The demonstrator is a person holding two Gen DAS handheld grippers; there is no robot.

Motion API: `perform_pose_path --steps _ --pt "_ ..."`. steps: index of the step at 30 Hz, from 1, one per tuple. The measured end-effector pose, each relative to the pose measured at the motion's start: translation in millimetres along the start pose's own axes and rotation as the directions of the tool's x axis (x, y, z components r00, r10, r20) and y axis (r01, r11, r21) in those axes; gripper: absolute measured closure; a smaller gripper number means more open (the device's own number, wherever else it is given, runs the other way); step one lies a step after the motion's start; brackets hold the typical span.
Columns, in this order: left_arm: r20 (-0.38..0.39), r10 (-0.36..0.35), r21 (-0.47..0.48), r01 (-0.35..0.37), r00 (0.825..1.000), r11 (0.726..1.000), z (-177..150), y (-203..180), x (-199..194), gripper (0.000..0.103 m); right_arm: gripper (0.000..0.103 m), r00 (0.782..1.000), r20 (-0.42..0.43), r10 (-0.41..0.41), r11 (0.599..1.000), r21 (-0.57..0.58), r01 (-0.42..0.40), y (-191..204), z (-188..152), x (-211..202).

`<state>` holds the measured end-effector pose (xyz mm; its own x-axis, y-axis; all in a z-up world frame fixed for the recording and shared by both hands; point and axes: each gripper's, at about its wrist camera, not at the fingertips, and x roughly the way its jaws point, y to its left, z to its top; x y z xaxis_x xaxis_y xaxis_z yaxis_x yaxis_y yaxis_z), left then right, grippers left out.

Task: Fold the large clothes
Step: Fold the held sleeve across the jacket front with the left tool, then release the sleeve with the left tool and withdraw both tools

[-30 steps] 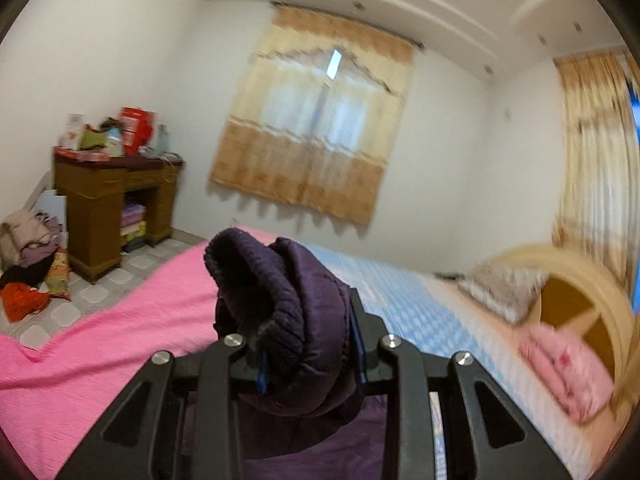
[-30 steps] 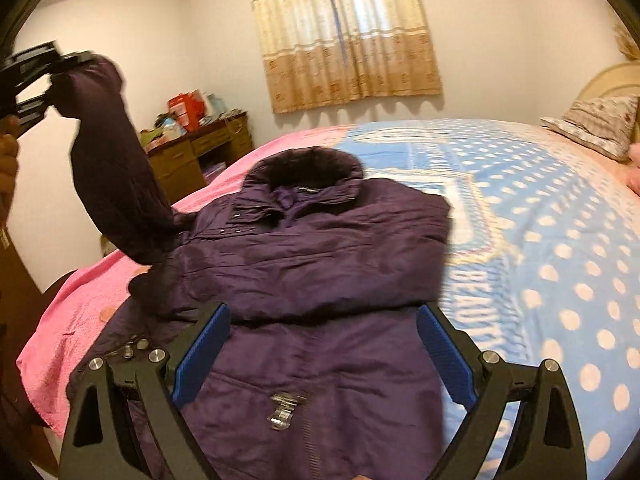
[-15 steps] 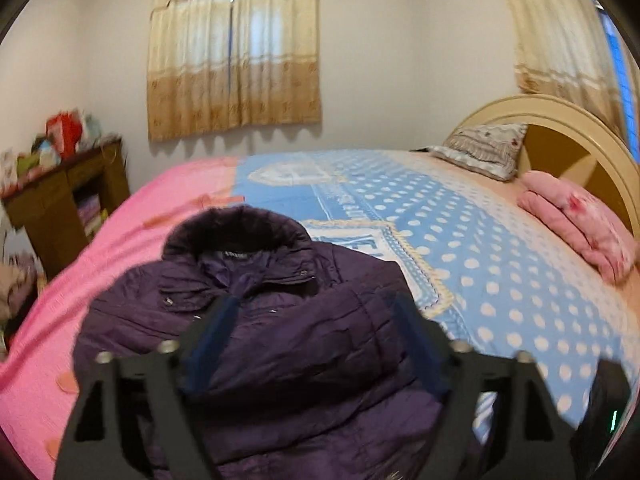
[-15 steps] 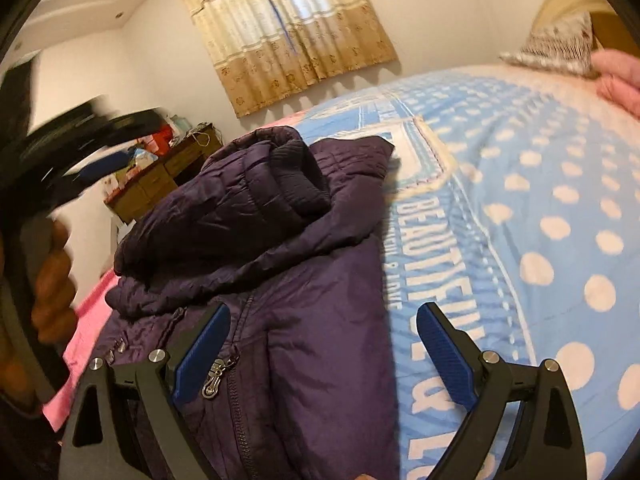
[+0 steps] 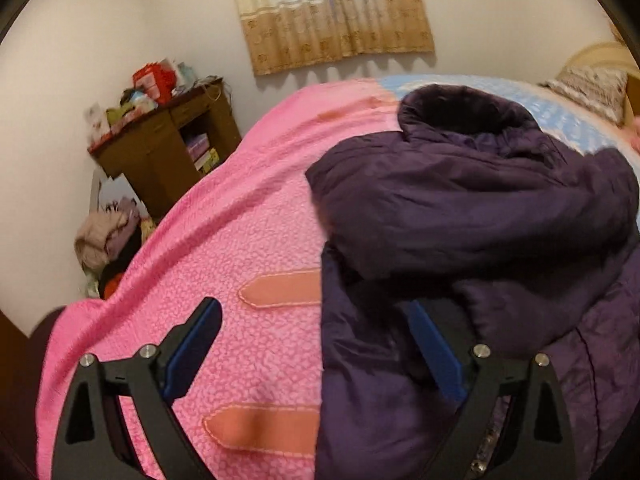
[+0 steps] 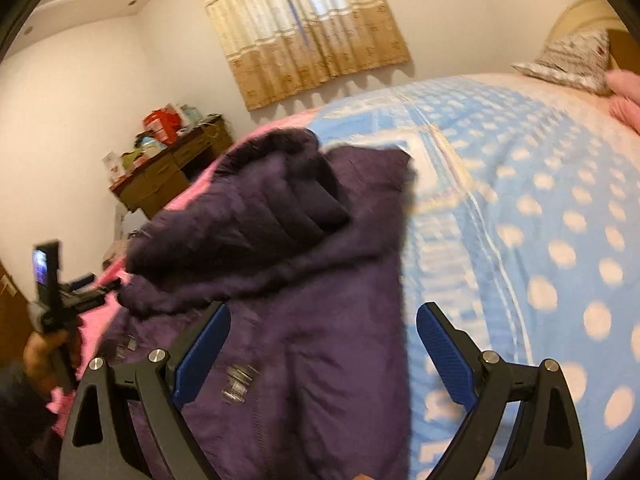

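Left wrist view: left gripper [image 5: 316,344] low over the jacket's near edge, jaws just opened wide, empty; sleeve [image 5: 480,216], a second ago pinched and held aloft, now released and folded across the purple jacket [image 5: 400,380] on the pink blanket [image 5: 248,240]. Right wrist view: right gripper [image 6: 323,350] spread wide, empty, above the jacket front. Sleeve fold judged complete; lengthwise fold probably next.

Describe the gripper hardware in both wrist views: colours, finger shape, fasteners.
Both match: the left gripper and right gripper have matte black frames with triangular cut-outs, silver round fasteners, and flat blue pads on long tapered fingers. In the right wrist view, the left unit also carries a small upright lit screen on its black body.
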<state>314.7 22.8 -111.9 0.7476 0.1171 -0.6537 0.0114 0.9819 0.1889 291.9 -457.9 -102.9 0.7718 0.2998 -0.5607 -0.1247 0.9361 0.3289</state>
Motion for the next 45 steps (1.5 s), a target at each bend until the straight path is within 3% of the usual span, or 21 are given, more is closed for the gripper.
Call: perform_pose_path --steps 4,8,11,13,15,17,21,23,26,28,30,33,35,38,41,42,45 --pt "0.007 -0.064 0.046 0.064 0.998 0.997 14 -19 11 0.004 0.009 1.0 -0.013 0.023 1.0 -0.021 -0.023 21 47 18" --pt "0.013 -0.06 0.041 0.059 0.998 0.997 29 -30 33 0.002 0.009 0.995 -0.099 0.013 1.0 -0.004 -0.013 28 74 64" --pt "-0.016 -0.012 0.045 0.012 1.0 0.999 26 -22 49 0.0 0.009 0.987 -0.16 -0.003 1.0 -0.011 0.001 30 82 98" --pt "-0.047 0.017 0.041 -0.015 0.999 0.999 19 -13 55 0.0 0.019 0.983 -0.186 -0.008 1.0 0.0 0.008 29 84 116" --pt "-0.059 0.107 0.068 -0.103 0.993 0.992 10 -3 58 0.0 0.038 0.98 -0.197 -0.011 1.0 0.011 0.013 27 84 125" --pt "-0.067 0.156 0.063 -0.152 0.985 0.986 2 13 67 0.0 0.047 0.979 -0.205 -0.009 1.0 -0.012 0.007 31 80 130" --pt "-0.18 0.158 -0.115 -0.18 0.971 0.977 -7 58 87 0.001 0.064 0.978 -0.208 -0.022 0.997 -0.078 0.006 40 65 124" --pt "-0.194 0.077 -0.221 -0.12 0.978 0.968 -10 75 88 0.003 0.065 0.98 -0.197 -0.026 0.991 -0.131 0.0 47 51 108" --pt "-0.136 0.052 -0.273 -0.088 0.989 0.958 -7 80 68 0.006 0.065 0.976 -0.218 -0.032 0.975 -0.221 -0.017 52 24 85" --pt "-0.087 0.047 -0.264 -0.068 0.995 0.962 -3 77 50 0.006 0.064 0.957 -0.285 -0.047 0.971 -0.239 -0.024 43 2 77" --pt "-0.042 0.032 -0.246 -0.041 0.999 0.968 5 71 32 0.005 0.056 0.943 -0.323 -0.082 0.97 -0.242 0.001 33 -13 68" --pt "0.026 0.009 -0.213 -0.003 1.0 0.977 19 54 5 0.0 0.054 0.942 -0.286 -0.175 0.955 -0.283 0.091 27 -18 45" --pt "0.055 -0.032 -0.181 0.042 0.998 0.983 30 37 -4 0.0 0.051 0.954 -0.222 -0.202 0.96 -0.239 0.148 22 -7 29" --pt "0.062 -0.066 -0.121 0.074 0.996 0.99 38 6 3 0.0 0.051 0.987 -0.132 -0.093 0.989 -0.128 0.076 26 17 15" --pt "0.027 -0.08 -0.069 0.081 0.996 0.994 42 -26 14 0.0 0.051 0.983 -0.152 0.105 0.994 -0.028 -0.11 41 32 39" --pt "0.014 -0.071 -0.057 0.072 0.997 0.996 41 -27 16 0.0 0.051 0.978 -0.168 0.126 0.991 -0.014 -0.13 47 34 53" --pt "-0.065 0.04 -0.039 -0.042 0.997 0.998 36 -36 38 0.0 0.051 0.973 -0.219 0.08 0.993 -0.064 -0.096 62 36 93"
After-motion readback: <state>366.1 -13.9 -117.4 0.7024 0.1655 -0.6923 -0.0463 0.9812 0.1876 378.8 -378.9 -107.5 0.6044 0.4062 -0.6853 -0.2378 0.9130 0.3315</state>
